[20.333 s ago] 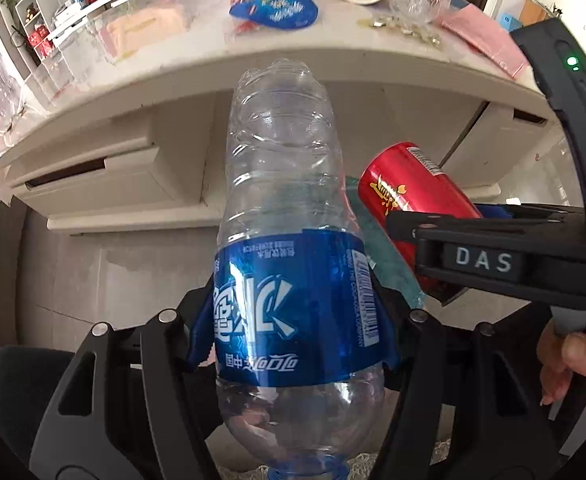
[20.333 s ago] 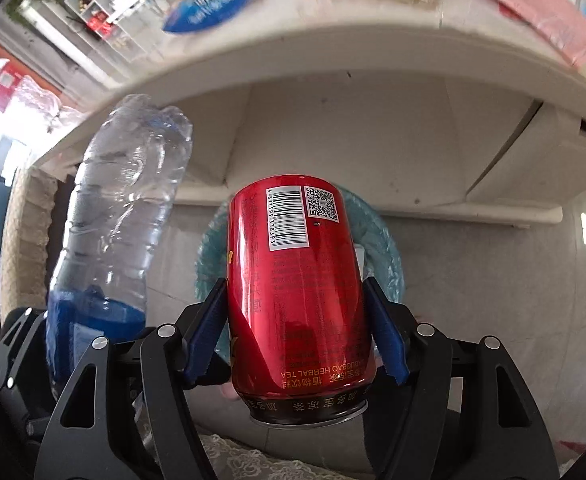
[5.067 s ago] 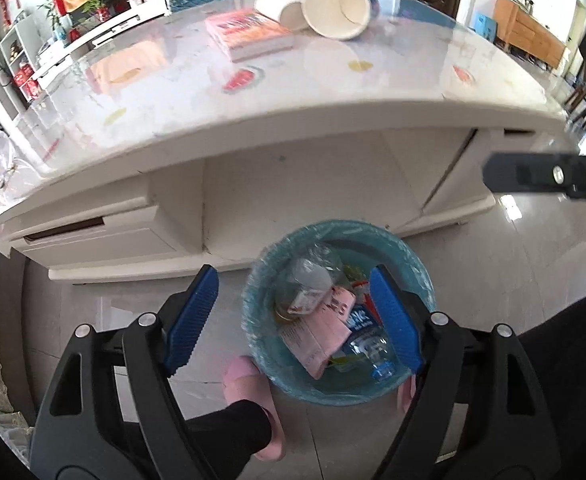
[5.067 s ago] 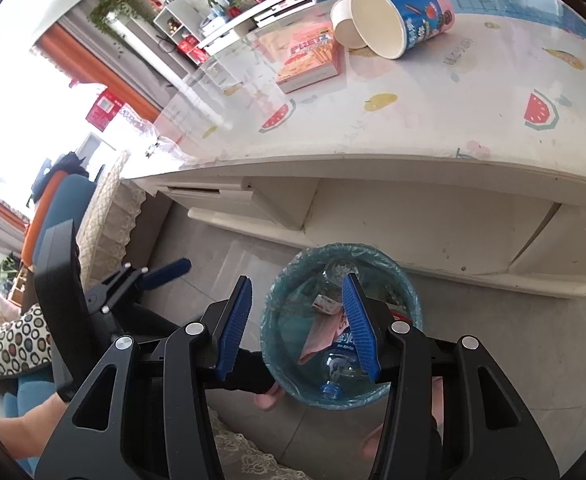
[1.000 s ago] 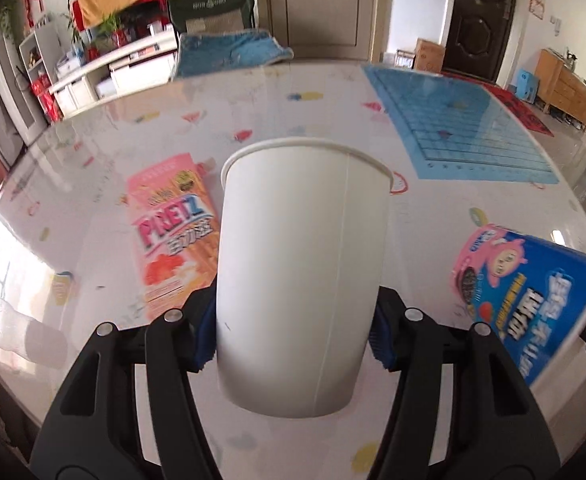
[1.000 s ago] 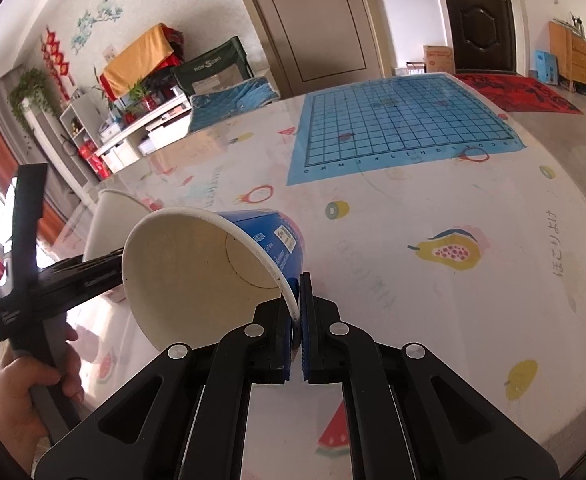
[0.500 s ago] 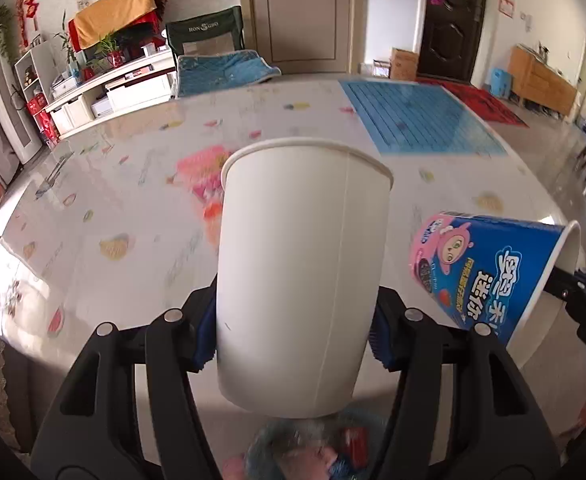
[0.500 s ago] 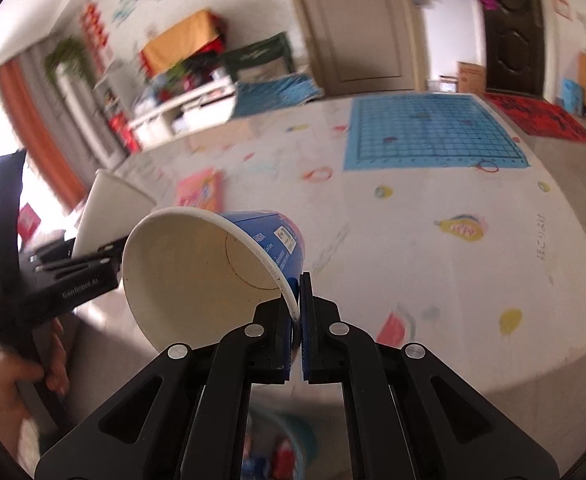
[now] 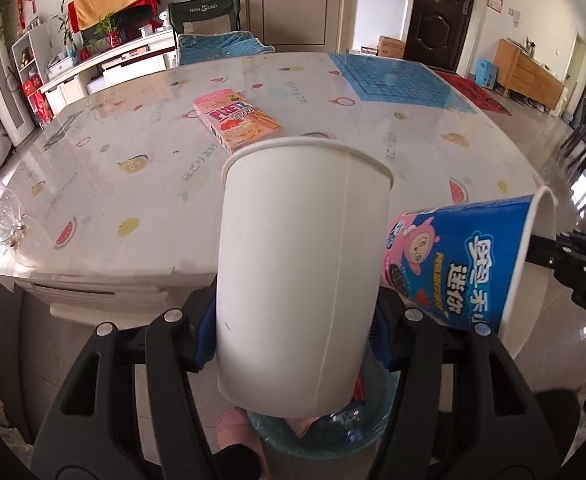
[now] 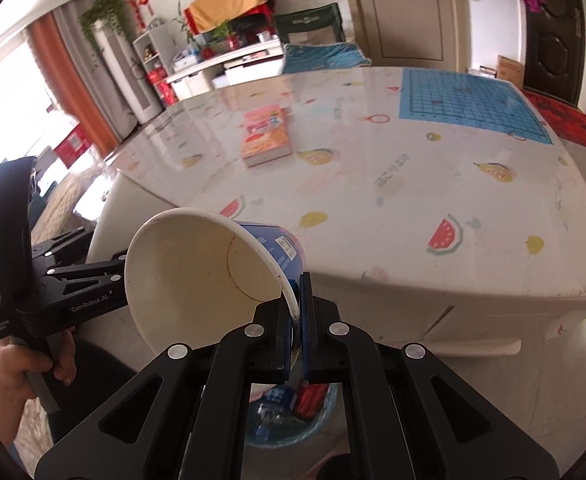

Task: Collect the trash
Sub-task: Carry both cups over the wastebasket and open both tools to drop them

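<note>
In the left wrist view, the left gripper (image 9: 293, 324) clamps a plain white paper cup (image 9: 301, 276) (rim up) above the teal bin (image 9: 377, 432). In the right wrist view, the right gripper (image 10: 297, 316) pinches the rim of a blue printed cup (image 10: 213, 272), tilted, its stained inside showing.

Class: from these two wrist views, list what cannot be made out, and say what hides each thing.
- Left wrist: the bin contents, mostly behind the white paper cup.
- Left wrist: the blue printed cup interior; only its outside faces the camera.
- Right wrist: the bin's far rim, covered by the right gripper.
- Right wrist: the pink snack box lettering, too small.
</note>
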`<state>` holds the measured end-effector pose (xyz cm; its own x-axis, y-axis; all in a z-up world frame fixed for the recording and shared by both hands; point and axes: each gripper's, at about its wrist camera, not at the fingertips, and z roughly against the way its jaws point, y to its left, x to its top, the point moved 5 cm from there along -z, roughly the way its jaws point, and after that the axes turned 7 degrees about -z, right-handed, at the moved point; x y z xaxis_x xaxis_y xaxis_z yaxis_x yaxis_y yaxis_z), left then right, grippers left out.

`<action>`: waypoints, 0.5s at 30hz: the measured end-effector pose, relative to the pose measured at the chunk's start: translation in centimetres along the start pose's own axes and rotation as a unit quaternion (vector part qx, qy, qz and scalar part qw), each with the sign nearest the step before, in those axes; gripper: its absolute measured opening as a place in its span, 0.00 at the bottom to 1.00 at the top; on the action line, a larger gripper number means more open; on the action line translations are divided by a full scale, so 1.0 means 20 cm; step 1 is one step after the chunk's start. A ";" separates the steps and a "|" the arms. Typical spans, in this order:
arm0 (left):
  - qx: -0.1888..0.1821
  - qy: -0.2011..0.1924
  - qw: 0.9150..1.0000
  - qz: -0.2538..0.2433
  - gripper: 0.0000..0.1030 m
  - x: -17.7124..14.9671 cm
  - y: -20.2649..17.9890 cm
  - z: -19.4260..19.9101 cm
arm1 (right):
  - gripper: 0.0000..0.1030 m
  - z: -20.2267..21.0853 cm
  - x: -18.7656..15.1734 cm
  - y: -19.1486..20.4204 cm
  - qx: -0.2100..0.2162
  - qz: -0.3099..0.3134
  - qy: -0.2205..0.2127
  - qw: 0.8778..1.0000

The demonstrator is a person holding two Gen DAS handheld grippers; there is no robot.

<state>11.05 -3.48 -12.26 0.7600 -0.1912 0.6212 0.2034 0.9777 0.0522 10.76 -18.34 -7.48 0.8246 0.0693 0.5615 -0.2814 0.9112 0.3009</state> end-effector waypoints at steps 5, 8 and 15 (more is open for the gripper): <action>0.004 0.014 1.000 -0.001 0.55 -0.12 0.02 0.00 | 0.04 -0.06 -0.11 0.05 0.003 0.009 0.045 0.999; 0.001 0.021 1.000 0.002 0.55 -0.19 0.04 0.00 | 0.04 -0.15 -0.20 0.07 -0.006 0.019 0.082 0.996; -0.002 0.031 0.999 0.008 0.55 -0.32 0.06 0.01 | 0.04 -0.37 -0.40 0.09 -0.034 0.021 0.162 0.986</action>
<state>6.26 -0.97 -16.00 0.8004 -0.1807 0.5716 0.1928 0.9804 0.0400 7.29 -14.26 -17.16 0.9298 0.2235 0.2923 -0.2937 0.9294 0.2235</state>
